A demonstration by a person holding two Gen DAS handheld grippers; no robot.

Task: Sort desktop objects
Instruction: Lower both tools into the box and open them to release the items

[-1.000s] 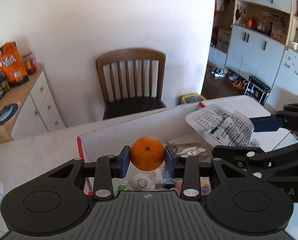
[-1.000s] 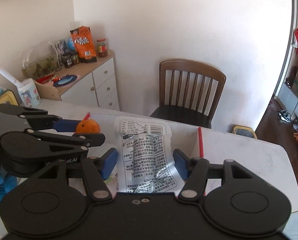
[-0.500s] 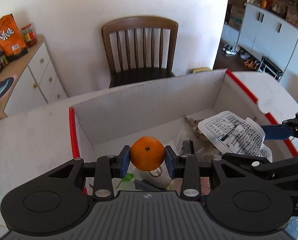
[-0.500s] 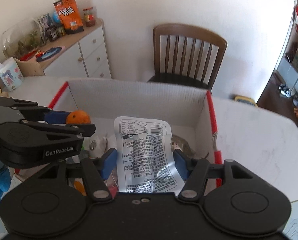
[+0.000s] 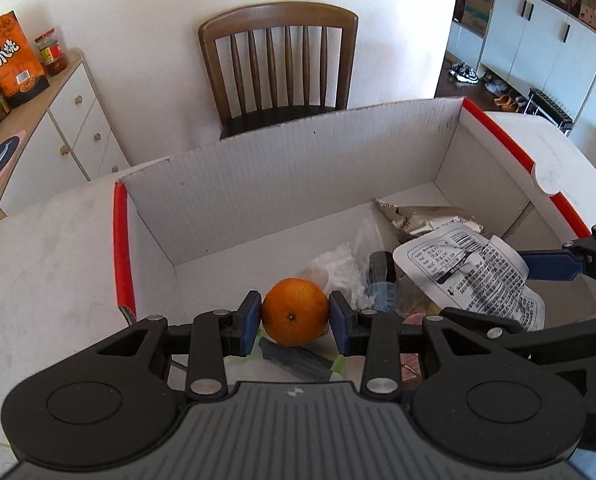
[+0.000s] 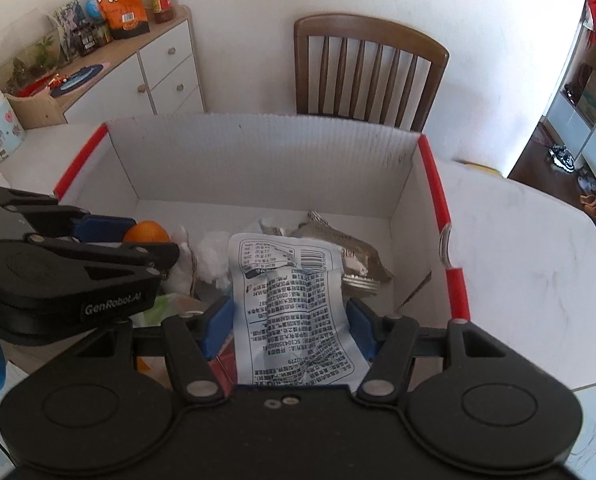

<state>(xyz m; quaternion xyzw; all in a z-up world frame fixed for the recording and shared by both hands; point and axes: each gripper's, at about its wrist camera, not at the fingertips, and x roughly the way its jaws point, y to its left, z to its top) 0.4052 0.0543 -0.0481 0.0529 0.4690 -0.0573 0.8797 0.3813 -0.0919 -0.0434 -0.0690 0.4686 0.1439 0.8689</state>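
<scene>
Your left gripper [image 5: 294, 317] pinches the orange [image 5: 295, 311] across its middle: firm, round, rolls. Right gripper [image 6: 289, 326] clamps the packet [image 6: 293, 312] edgewise: light, crinkly, slippery.

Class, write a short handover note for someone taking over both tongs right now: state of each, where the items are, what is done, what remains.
Left tongs: shut on the orange, held over the open box.
Right tongs: shut on the printed white packet, also over the box.
In the box already: a crumpled silver wrapper, white tissue and other small items.
Done: both items carried to the box.
Left: release the orange and the packet into it, then check the table for anything unsorted.
</scene>
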